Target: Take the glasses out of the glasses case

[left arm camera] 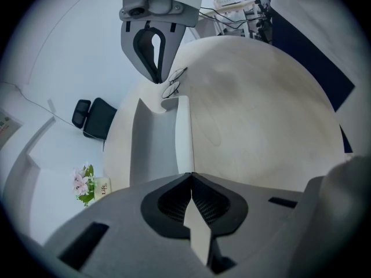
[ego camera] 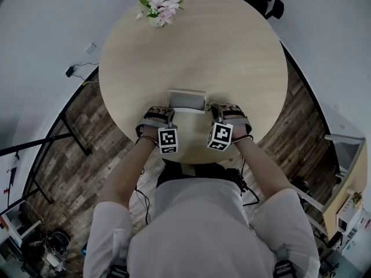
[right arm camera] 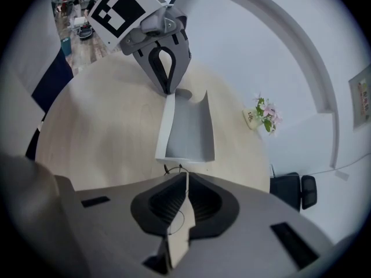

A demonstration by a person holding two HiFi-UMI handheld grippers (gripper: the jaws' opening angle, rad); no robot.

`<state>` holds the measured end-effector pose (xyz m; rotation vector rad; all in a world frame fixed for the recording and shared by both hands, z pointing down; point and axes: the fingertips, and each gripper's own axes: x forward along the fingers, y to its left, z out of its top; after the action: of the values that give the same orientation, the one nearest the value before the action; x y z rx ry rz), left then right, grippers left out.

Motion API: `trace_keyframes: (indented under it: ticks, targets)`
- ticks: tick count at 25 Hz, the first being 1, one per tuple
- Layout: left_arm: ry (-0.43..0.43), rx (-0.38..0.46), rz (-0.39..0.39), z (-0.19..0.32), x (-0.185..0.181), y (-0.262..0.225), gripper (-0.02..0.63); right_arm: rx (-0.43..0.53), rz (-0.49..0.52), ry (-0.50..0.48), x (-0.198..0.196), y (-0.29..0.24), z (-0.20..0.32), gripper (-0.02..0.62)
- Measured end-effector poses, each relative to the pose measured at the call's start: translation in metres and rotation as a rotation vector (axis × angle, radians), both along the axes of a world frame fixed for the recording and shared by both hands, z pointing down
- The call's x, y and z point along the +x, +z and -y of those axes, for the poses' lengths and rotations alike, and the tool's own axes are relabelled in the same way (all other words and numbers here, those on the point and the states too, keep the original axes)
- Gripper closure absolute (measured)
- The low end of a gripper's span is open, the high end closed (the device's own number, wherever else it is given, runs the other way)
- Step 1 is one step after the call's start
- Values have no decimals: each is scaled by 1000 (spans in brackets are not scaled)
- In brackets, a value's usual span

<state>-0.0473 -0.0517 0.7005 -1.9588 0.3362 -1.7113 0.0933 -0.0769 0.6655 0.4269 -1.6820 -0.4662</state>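
Right gripper view: the right hand-held gripper [right arm camera: 185, 175] has its jaws closed together on the thin wire frame of the glasses [right arm camera: 173, 169]. A loop of wire shows between the pads and a little more just past the tips. The glasses sit at this gripper's tips, outside the glasses case [right arm camera: 188, 129] and just beside its nearer end wall. The case lies open on the desk [right arm camera: 104, 138] directly ahead of the right gripper, with its grey tray in full view. At the far end of the case stands the left hand-held gripper [right arm camera: 167, 88], tips down on the far corner.

Left gripper view: the left gripper's jaws are closed on the white edge of the case, which runs straight into the pads (a firm pinch, by the look of it). Ahead of it, past the length of the tray, the right gripper hangs with the glasses at its tip. The tray and raised walls of the case stand between the two grippers.

Surroundings: a small pot of pink flowers [ego camera: 163, 7] stands well beyond both grippers at the far rim of the desk, well apart from the case. A black chair [right arm camera: 293, 190] sits off the desk, to the right of the right gripper. Head view shows the person's forearms [ego camera: 124, 172] reaching in from the near rim, one to each end of the case.
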Motion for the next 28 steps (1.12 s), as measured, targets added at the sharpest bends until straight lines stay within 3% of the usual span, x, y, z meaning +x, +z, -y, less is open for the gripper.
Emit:
trace_keyframes:
  ticks: [8,14,16,21,28]
  targets:
    - [28,-26,-6,0,-1,0,600,9,3,-23,-17,-6,-10,581]
    - [38,-22,-33,-4,3,-5,601,46,39,23,-13,-22,-14,581]
    - [-14,-4,-95,0,7,-17,601,62,79,62,-8,-32,-14,582]
    - [-236,2,-330,6,14,-57,600,116,216,191,3,-68,-10,583]
    - [-419,67,-656,5,14,-145,601,175,526,400,7,-144,-11,583]
